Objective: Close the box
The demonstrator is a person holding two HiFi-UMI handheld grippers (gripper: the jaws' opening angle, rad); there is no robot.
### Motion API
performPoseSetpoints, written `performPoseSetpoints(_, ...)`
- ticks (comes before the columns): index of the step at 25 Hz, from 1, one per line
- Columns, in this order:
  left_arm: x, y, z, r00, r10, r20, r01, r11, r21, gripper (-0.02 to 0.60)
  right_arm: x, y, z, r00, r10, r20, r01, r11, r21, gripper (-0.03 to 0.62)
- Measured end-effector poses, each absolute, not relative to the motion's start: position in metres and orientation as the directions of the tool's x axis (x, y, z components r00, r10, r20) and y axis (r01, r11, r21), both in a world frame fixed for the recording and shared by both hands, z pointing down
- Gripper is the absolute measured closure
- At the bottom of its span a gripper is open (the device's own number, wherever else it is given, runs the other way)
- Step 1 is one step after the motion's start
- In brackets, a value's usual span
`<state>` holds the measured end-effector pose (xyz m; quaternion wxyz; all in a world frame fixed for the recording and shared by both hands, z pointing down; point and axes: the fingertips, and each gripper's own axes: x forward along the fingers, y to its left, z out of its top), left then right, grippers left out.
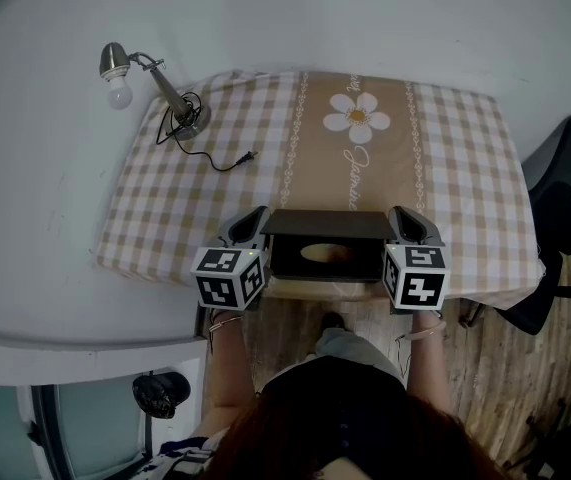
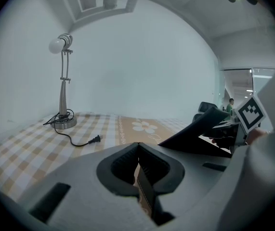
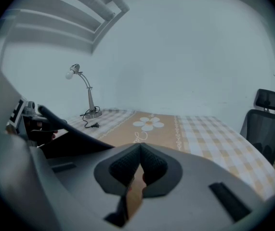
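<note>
A: Head view?
B: Box (image 1: 325, 258) at the 6 o'clock edge of the table (image 1: 445, 158), dark lid (image 1: 325, 223) along its far side. Left gripper (image 1: 253, 218) at the box's 9 o'clock side, right gripper (image 1: 403, 218) at its 3 o'clock side. Lamp (image 1: 143, 76) at 10 o'clock.
A: Left gripper view?
B: Jaws pinched on a thin cardboard left flap (image 2: 144, 189). Lid tilted up, toward 3 o'clock.
A: Right gripper view?
B: Jaws clamped on a thin right flap (image 3: 133, 196). Chair (image 3: 267, 124) at 3 o'clock.
</note>
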<state>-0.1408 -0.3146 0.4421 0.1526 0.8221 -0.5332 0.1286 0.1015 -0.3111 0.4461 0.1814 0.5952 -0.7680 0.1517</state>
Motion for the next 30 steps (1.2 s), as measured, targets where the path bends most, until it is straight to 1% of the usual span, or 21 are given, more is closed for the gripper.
performPoseSetpoints(20, -0.141, -0.301, 0.452, 0.416, -0.823, 0.386, -0.909, -0.391, 0.146, 0.555, 0.097, -0.295, 0.455, -0.240, -0.847, 0.474, -0.966, 0.257, -0.030, 0.577)
performPoseSetpoints(24, -0.133, -0.296, 0.455, 0.446, -0.805, 0.392, -0.894, -0.420, 0.157, 0.554, 0.095, -0.292, 0.456, -0.248, -0.843, 0.477, -0.964, 0.266, -0.030, 0.577)
performPoseSetpoints(30, -0.131, -0.291, 0.455, 0.447, -0.803, 0.394, -0.893, -0.427, 0.145, 0.554, 0.091, -0.286, 0.455, -0.258, -0.840, 0.477, -0.960, 0.280, -0.026, 0.577)
